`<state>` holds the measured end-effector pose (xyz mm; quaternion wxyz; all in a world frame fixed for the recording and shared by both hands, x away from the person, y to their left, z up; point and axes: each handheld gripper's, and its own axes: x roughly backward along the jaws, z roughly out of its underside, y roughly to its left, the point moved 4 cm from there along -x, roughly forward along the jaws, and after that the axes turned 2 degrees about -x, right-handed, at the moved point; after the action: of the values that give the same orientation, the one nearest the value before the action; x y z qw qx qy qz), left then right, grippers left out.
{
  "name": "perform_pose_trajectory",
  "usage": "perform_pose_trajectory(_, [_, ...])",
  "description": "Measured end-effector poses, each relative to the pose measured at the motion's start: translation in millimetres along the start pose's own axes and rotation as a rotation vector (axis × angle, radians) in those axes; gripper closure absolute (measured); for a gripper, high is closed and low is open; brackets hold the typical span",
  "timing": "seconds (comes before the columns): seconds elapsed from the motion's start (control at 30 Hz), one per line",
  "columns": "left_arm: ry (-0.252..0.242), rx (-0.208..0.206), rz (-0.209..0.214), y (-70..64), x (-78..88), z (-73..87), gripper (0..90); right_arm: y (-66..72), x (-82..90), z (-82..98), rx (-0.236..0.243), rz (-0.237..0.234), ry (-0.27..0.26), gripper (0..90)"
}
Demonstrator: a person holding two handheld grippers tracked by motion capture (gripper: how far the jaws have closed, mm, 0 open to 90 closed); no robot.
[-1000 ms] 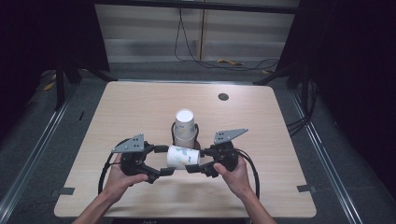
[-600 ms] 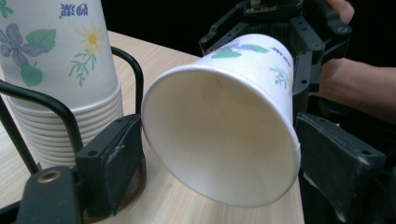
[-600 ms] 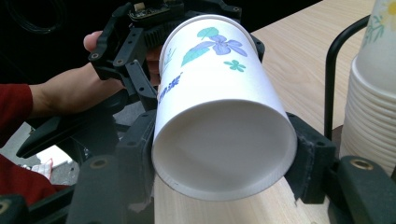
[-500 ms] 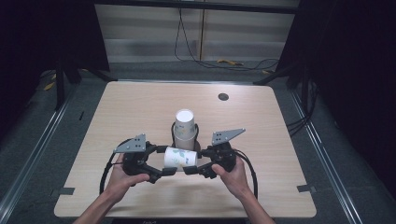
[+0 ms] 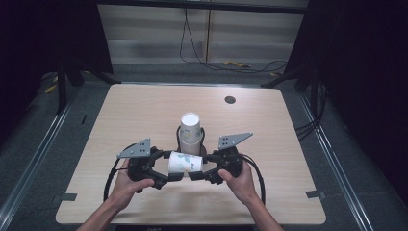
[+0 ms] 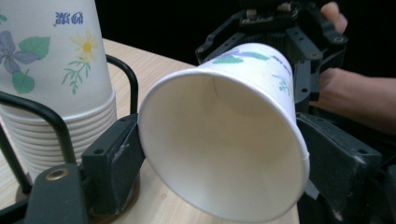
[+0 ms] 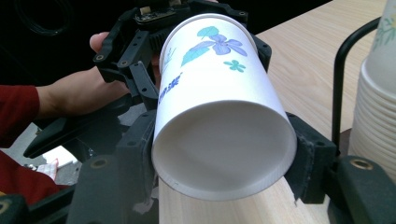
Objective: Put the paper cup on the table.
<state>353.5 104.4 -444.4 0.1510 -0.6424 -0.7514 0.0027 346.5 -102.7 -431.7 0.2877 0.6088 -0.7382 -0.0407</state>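
Jaws of both grippers (image 5: 185,174) clamping paper cup (image 5: 184,161)

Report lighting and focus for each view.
High view: tabletop evenly lit, surroundings black. Left gripper view: paper cup mouth sharp and bright, cup stack soft. Right gripper view: cup base crisp, far hand slightly blurred against darkness.
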Motion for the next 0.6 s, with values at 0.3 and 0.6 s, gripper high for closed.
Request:
perform_pose_trajectory(0.3, [-0.021, 0.005, 0.018, -0.5, 1.8, -2.2, 20.8, 0.7, -1.0, 0.1, 0.002, -0.015, -0.005, 36.9])
perform_pose_trajectory(0.6, [-0.03, 0.005, 0.045, 0.1, 4.3, -3.0, 23.0, -1.7, -1.4, 1.9, -0.011, -0.047, 0.004, 35.6])
